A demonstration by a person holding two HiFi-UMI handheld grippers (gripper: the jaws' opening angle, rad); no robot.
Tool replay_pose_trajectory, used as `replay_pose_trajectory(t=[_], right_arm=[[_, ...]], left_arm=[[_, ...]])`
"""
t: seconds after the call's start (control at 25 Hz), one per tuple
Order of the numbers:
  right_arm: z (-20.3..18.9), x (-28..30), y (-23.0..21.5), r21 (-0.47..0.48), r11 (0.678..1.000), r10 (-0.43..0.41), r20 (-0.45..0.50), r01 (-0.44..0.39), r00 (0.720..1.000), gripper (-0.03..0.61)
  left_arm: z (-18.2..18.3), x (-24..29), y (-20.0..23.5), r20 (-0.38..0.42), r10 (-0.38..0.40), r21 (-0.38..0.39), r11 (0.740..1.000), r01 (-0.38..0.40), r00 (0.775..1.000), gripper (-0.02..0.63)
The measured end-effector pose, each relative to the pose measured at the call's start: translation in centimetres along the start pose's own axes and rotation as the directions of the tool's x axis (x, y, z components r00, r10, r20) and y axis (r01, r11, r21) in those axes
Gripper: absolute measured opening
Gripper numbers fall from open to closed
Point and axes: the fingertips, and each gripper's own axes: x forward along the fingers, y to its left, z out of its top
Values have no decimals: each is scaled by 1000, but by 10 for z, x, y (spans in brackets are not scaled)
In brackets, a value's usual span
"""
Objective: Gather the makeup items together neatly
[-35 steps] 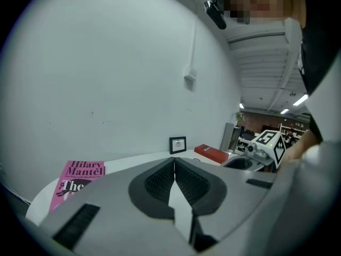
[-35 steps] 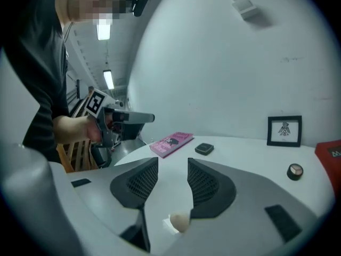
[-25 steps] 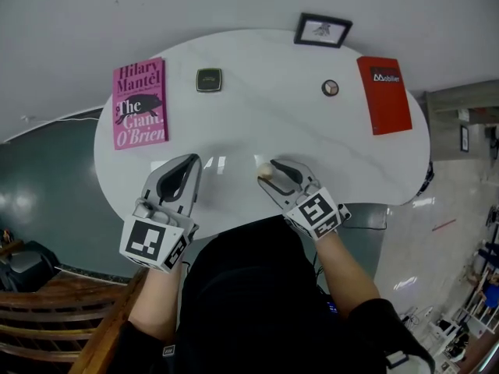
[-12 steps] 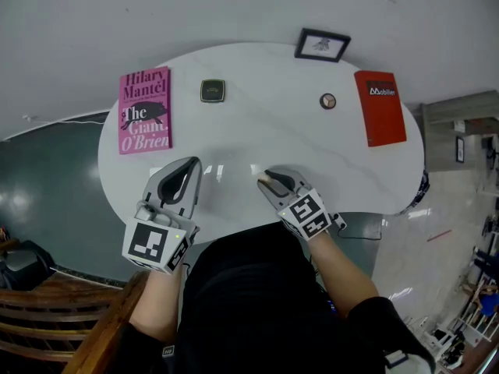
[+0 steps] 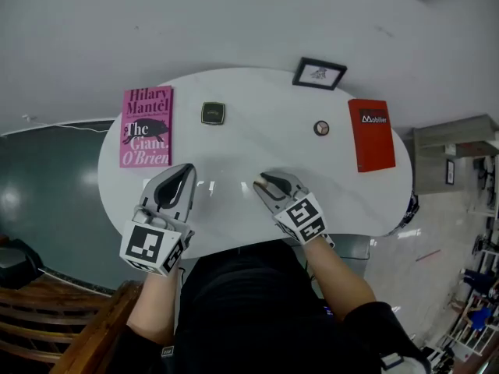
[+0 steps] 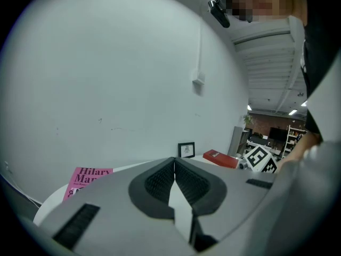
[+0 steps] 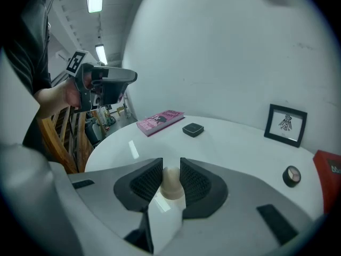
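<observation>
On the white oval table [image 5: 257, 142], my right gripper [image 5: 262, 184] [image 7: 171, 164] holds a small beige makeup sponge [image 7: 171, 182] between its pads near the front edge. Its jaws are still closing and both pads touch the sponge. My left gripper [image 5: 186, 171] [image 6: 174, 162] is shut and empty, hovering over the table's front left. A black square compact [image 5: 213, 113] [image 7: 193, 129] lies at the back left. A small round compact [image 5: 321, 128] [image 7: 291, 176] lies at the back right.
A pink book [image 5: 146, 126] [image 7: 160, 121] lies at the table's left end and a red book [image 5: 370, 134] [image 6: 219, 158] at its right end. A framed picture [image 5: 319, 73] [image 7: 287, 124] stands at the back against the white wall. Wooden furniture [image 5: 47, 318] sits lower left.
The right gripper's jaws have narrowed onto the beige sponge, which is now less exposed in the head view. The left gripper has stayed in place.
</observation>
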Motion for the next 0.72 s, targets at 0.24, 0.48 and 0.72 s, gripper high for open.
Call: replay_pose_trajectory(t=[0.24, 0.48, 0.72], right_arm=[[40, 23, -50, -60, 998, 3, 29, -1, 1000, 112], [79, 63, -89, -98, 994, 44, 55, -39, 998, 112], [99, 102, -115, -132, 990, 51, 53, -44, 997, 112]], left_arm=[[-4, 19, 17, -15, 42, -18, 999, -42, 999, 14], [-8, 33, 39, -20, 102, -44, 994, -102, 995, 14], [-12, 30, 59, -34, 161, -64, 985, -163, 986, 14]])
